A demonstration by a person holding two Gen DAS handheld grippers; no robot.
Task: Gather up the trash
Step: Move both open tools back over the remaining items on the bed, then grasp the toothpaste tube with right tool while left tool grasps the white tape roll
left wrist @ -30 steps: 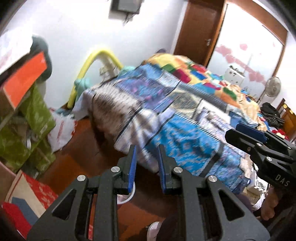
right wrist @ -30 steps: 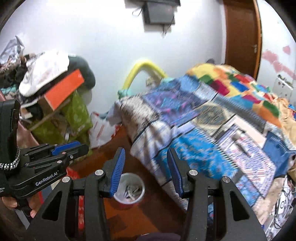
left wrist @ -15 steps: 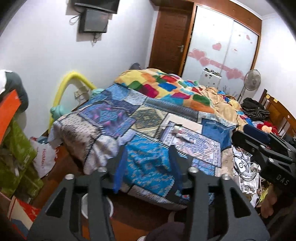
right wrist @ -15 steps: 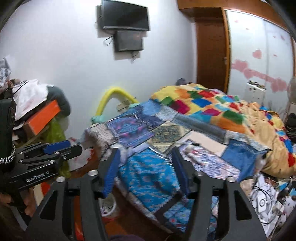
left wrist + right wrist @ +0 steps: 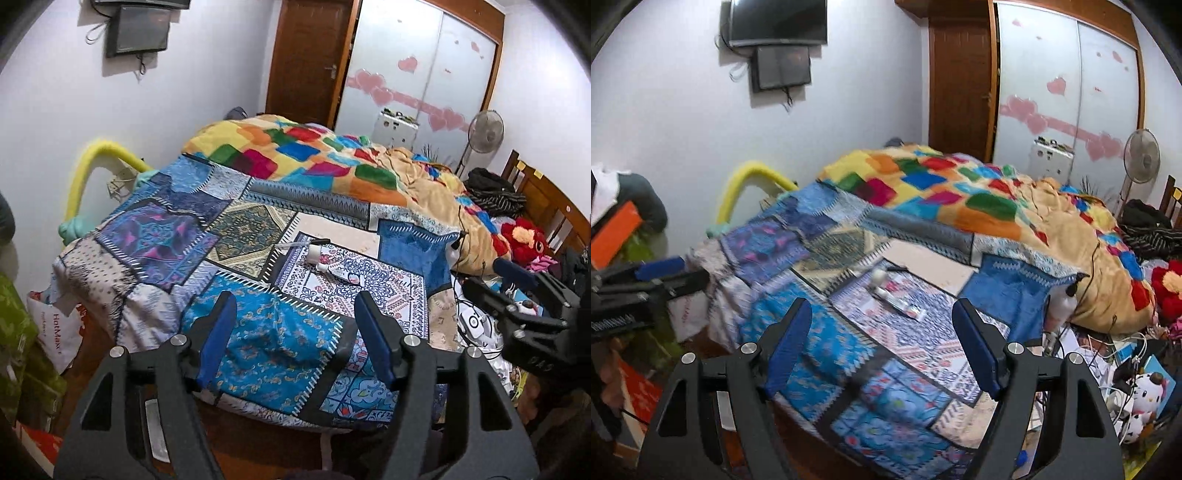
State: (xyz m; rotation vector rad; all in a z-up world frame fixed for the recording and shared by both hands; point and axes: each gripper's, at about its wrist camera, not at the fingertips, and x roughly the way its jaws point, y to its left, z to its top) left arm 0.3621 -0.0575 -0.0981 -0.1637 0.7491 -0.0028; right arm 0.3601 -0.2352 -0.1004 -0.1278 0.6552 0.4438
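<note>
Both claws hang over the near end of the bed (image 5: 166, 236), each spread wide with nothing between its blue pads. The left claw (image 5: 295, 332) sits above the turquoise patch of the patchwork cover; the right claw (image 5: 882, 339) is just to its right, and each appears at the edge of the other's view.

The trash lies on the blue-and-white patterned patch in the middle of the bed, beyond both claws: a small white cap-like piece (image 5: 314, 254) with a flattened tube (image 5: 341, 273) just to its right and nearer. In the right wrist view the tube (image 5: 899, 301) lies between the pads' lines, well apart from them.

A colourful checked blanket (image 5: 295, 155) covers the far half. A standing fan (image 5: 1141, 162) is far right.
</note>
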